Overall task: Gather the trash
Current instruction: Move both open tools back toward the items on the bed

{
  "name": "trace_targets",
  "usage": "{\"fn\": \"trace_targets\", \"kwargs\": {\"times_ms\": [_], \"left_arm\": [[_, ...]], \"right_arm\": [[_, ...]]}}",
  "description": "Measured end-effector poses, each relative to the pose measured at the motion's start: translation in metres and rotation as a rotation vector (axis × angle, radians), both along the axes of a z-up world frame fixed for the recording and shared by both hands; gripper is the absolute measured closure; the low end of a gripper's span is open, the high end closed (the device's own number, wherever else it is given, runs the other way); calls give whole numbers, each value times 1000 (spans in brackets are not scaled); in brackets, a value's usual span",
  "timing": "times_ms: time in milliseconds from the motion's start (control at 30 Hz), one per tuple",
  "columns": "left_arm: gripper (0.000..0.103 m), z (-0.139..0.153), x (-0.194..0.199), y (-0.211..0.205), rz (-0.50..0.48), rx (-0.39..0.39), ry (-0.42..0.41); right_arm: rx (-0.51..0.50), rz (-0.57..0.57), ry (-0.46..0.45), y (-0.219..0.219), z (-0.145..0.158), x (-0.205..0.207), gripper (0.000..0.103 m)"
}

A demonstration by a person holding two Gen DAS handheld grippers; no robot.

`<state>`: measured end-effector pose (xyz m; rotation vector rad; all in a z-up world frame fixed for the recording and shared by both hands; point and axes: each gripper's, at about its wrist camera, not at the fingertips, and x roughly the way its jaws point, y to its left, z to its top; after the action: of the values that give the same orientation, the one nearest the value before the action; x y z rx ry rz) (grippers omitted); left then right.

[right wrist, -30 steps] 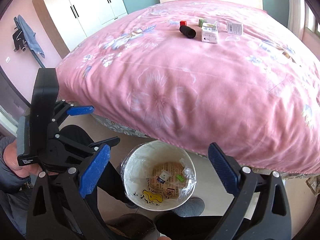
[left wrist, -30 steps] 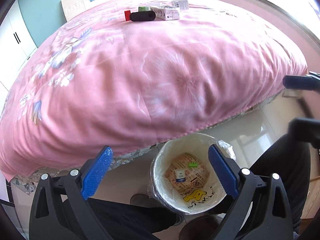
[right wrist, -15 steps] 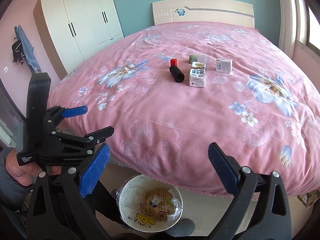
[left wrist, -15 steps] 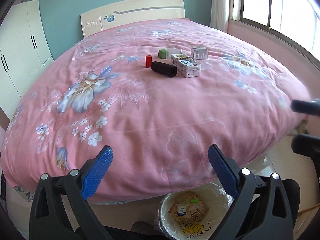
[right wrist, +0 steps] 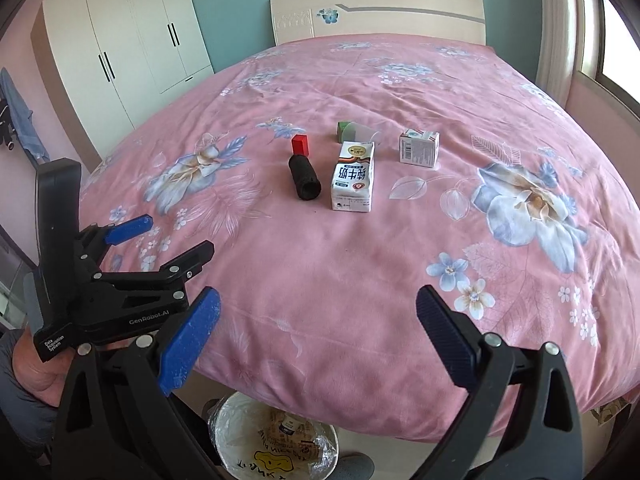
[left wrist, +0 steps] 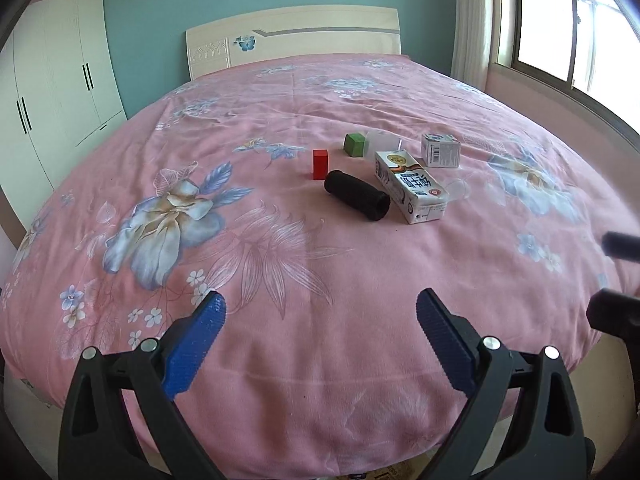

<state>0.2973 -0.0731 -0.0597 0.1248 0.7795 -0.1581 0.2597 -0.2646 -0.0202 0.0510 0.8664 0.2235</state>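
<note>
Writing shows in two places: white letters reading "GenRobot.AI" and "Data Acquisition System" on the black plastic body of the left tool (right wrist: pixel 160 240), and large blue Chinese characters on the white milk carton (right wrist: pixel 353 176), which lies flat on the bed (right wrist: pixel 320 264). Six things sit clustered near the middle of the pink floral quilt: that one carton, one black ribbed cylinder (right wrist: pixel 304 178) just left of it, one small red block (right wrist: pixel 300 145) standing upright behind the cylinder, one green cube (left wrist: pixel 355 145), one translucent plastic cup (right wrist: pixel 360 131) on its side beside the cube, and one small white box (right wrist: pixel 419 148) with a barcode on its side. Both tools hang over the near edge of the bed with blue ridged fingers spread wide and nothing between them, the right tool (right wrist: pixel 318 322) included. One round bin (right wrist: pixel 224 428) lined with clear film stands on the floor below the bed's edge, printed paper lying inside.
</note>
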Motion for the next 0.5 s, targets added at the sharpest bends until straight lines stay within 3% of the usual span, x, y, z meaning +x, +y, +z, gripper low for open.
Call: {"fn": "trace_targets", "kwargs": {"times_ms": [200, 500], "left_arm": [[6, -9, 47, -6, 58, -26, 1], [6, -18, 114, -9, 63, -64, 36]], "right_arm": [[-10, -29, -24, -7, -6, 47, 7], [-42, -30, -5, -9, -34, 102, 7]]}}
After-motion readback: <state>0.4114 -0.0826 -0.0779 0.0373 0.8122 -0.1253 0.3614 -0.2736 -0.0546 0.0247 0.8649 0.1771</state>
